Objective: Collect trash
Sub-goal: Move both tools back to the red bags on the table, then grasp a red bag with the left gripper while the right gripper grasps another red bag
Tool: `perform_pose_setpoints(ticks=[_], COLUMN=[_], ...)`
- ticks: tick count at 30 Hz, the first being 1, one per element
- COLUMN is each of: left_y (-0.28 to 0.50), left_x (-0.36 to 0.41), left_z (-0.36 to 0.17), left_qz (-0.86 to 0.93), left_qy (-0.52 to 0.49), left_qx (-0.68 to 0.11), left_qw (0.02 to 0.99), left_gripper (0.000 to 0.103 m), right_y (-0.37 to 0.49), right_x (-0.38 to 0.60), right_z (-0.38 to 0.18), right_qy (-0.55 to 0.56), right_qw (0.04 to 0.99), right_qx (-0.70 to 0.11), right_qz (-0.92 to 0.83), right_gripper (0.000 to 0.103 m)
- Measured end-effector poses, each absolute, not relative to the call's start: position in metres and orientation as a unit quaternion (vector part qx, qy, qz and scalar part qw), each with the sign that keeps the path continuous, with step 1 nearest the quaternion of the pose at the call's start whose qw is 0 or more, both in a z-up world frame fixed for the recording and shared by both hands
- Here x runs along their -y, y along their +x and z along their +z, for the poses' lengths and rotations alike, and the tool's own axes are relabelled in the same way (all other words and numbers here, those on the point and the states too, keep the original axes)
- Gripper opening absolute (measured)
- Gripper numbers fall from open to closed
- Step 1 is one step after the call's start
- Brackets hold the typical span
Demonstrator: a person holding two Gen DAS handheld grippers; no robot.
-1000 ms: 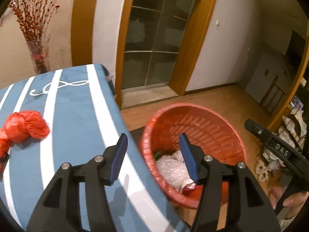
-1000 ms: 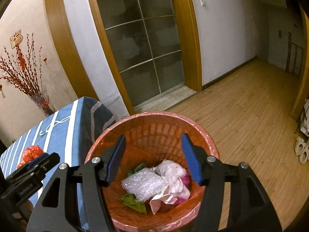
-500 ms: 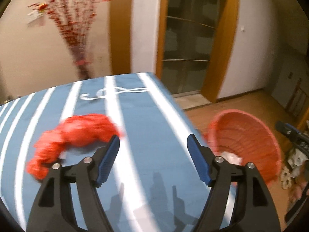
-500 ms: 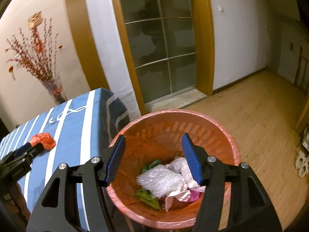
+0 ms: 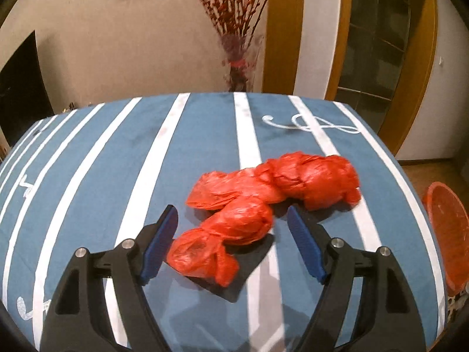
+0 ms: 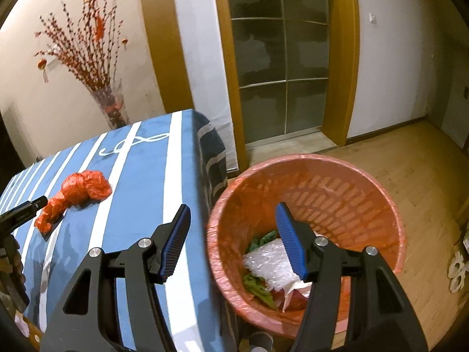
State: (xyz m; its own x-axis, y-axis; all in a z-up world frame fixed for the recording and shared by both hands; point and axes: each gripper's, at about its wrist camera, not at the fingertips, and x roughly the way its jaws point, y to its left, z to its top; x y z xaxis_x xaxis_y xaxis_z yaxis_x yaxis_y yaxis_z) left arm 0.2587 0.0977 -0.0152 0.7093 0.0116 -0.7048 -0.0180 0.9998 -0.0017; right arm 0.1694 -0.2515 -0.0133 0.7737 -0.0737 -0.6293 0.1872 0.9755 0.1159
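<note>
A crumpled red plastic bag (image 5: 263,199) lies on the blue-and-white striped tablecloth (image 5: 117,161); it also shows in the right wrist view (image 6: 76,193). My left gripper (image 5: 231,220) is open, its blue pads on either side of the bag's near end, just above the cloth. My right gripper (image 6: 233,220) is open and empty, held over the gap between the table edge and the red basket (image 6: 381,205). The basket holds bubble wrap, green scraps and paper. The left gripper's tip shows at the left of the right wrist view (image 6: 23,211).
A vase of red branches (image 5: 237,67) stands behind the table by the wall. A glass door with a wooden frame (image 6: 281,73) is behind the basket. Wooden floor (image 6: 425,161) lies to the right. The basket's rim shows at the table's right in the left wrist view (image 5: 448,228).
My left gripper has swung left from the basket to the table and closed in on the red bag. My right gripper has shifted slightly left and stays open above the basket's edge.
</note>
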Motion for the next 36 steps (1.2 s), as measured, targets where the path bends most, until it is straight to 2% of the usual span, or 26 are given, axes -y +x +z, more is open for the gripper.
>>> perform_pose_setpoints(ticks=[9,13,19,29,30,33,35,36], left_y=[0.285,0.289,0.269,0.23,0.229,0.225,0.224,0.224], left_x=[-0.093,-0.097,-0.118,-0.199,-0.206,-0.225,-0.233,-0.236], left_z=[-0.044,-0.05,-0.035,-0.008,-0.007,-0.005,-0.005,-0.005], left_qz=[-0.003,-0.013,-0.009,0.052,0.057,0.072,0.076,0.077], left_qy=[-0.003,-0.011,-0.004,-0.045,-0.049,-0.062,-0.069,-0.072], left_qx=[-0.421,-0.426,-0.401,-0.37,-0.369,-0.365,-0.364,-0.363], left_qw=[0.907,0.905,0.916,0.926,0.926,0.926,0.926,0.926], left_gripper=[0.061,0.045,0.043,0.043,0.043,0.043,0.043,0.043], right_y=[0.176,0.183,0.2,0.249,0.257,0.279,0.295,0.303], right_x=[0.231,0.214,0.178,0.09,0.081,0.058,0.045,0.04], right_z=[-0.014,-0.013,-0.013,-0.023,-0.025,-0.027,-0.027,-0.028], right_qy=[0.071,0.061,0.045,0.021,0.021,0.021,0.022,0.024], right_qw=[0.937,0.937,0.936,0.927,0.925,0.925,0.926,0.926], right_qx=[-0.339,-0.342,-0.348,-0.364,-0.366,-0.364,-0.36,-0.361], right_qz=[-0.053,-0.038,0.001,0.091,0.098,0.107,0.108,0.109], right_gripper=[0.06,0.06,0.06,0.06,0.061,0.076,0.082,0.09])
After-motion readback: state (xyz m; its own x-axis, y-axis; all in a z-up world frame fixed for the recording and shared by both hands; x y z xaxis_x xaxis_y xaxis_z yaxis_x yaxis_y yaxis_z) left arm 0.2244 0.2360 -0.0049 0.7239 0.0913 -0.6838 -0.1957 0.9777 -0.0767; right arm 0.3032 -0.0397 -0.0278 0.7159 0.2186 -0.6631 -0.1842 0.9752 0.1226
